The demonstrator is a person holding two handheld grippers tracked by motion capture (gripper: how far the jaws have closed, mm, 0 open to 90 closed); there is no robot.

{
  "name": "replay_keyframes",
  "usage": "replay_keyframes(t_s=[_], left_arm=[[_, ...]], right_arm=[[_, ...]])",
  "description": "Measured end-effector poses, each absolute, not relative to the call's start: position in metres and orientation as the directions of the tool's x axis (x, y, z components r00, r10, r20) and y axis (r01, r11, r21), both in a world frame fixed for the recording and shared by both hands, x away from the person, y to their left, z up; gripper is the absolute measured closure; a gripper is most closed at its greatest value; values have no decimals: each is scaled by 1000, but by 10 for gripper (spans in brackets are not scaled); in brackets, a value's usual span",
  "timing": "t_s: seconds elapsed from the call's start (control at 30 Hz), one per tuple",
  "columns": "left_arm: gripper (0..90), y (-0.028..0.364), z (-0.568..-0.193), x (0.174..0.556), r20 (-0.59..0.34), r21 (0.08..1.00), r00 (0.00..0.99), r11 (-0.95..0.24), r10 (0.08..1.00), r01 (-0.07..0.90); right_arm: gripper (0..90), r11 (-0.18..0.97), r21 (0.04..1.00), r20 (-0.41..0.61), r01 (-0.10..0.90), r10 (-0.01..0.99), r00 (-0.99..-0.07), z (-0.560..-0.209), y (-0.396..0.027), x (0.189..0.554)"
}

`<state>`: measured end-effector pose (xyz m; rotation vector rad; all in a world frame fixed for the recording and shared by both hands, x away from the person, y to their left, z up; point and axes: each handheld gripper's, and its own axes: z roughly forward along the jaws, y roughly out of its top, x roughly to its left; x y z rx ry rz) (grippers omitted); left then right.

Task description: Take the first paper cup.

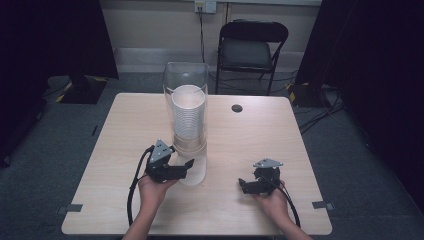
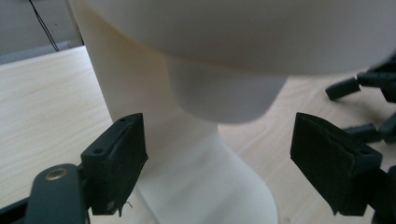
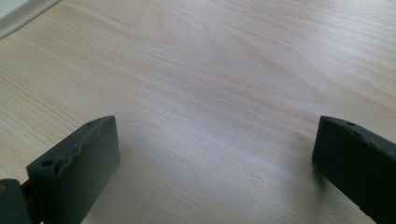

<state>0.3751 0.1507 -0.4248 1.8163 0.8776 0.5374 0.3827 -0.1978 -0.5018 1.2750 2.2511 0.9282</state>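
Clear tube (image 1: 185, 80) of stacked cups (image 1: 188, 120) stands mid-table (image 1: 125, 125); left gripper (image 1: 186, 165) sits wide open around its base, gripping nothing. Right gripper (image 1: 243, 184), also wide, waits well right of the tube. Nothing pulled yet, I'd judge.

A tall clear plastic cylinder (image 1: 186, 125) stands near the middle of the pale wooden table (image 1: 115, 150), with a stack of white paper cups (image 1: 188, 117) inside it. The left gripper (image 1: 181, 168) sits just left of its base, jaws spread. The right gripper (image 1: 244, 184) is well apart to the right. A black folding chair (image 1: 252, 47) stands behind the table.
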Motion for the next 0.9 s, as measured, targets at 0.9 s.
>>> replay_keyframes(t_s=[0.9], left_arm=[[379,138,-482,382,55,883,648,-339,760,323]], right_arm=[[2,368,710,-12,600,858,-513,-502,-198,380]])
